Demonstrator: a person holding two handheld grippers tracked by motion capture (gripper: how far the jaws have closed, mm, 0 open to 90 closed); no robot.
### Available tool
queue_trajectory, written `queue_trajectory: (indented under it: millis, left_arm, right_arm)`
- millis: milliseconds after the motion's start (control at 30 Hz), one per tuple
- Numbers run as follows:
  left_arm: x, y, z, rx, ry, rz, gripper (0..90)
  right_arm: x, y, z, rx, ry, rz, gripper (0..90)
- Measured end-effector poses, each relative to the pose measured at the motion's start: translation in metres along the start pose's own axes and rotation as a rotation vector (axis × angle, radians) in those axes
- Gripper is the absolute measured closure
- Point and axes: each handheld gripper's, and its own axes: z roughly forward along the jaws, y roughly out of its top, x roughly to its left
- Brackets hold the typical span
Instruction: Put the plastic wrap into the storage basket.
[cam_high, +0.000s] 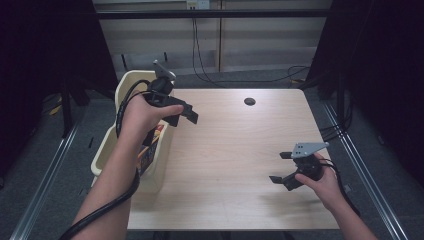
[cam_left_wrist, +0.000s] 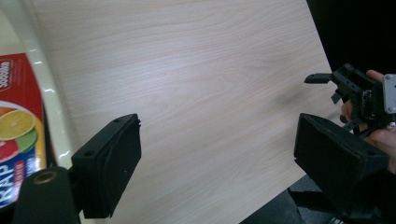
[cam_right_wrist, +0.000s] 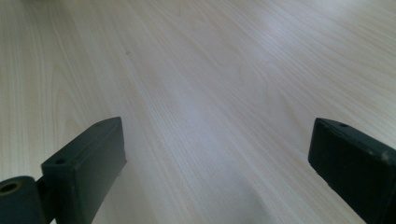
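Item 1, far left: a cream plastic bin (cam_high: 131, 80) standing against the left edge of the table, holding a red printed carton with citrus-fruit pictures (cam_left_wrist: 16, 126); the carton stands inside it against the table-side wall, which reads as goods sorted off the worktop. Item 2: the left gripper (cam_high: 186, 115), a black 2-jaw hand tool with trailing cable, held above the bin's rim where bin and table meet, jaws spread apart with nothing between them; its own view looks past the jaws across bare wood, so it looks turned away from the bin toward the work area. Item 3: a pale wood-grain laminate table (cam_high: 230, 150), with 1 small dark round hole or plug (cam_high: 249, 101) near the far edge. Item 4, right: the right gripper (cam_high: 280, 167), same make, topped by a grey plate, low over the table's near right corner, jaws wide and holding nothing, plausibly parked while the other hand works. Room: grey floor, metal rails either side of the table, black curtains left and right, light wall panels and loose cables behind.
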Motion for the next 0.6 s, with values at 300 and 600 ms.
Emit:
queue_trajectory:
  millis: [300,600]
  left_arm:
    - [-0.010,-0.002,0.020,0.009,-0.039,0.036,14.6]
    - [-0.016,-0.006,0.041,0.026,-0.061,0.073,14.6]
  right_arm:
    - [-0.001,0.000,-0.002,-0.002,-0.005,-0.001,3.8]
    - [-0.001,0.000,-0.002,-0.003,-0.009,-0.001,3.8]
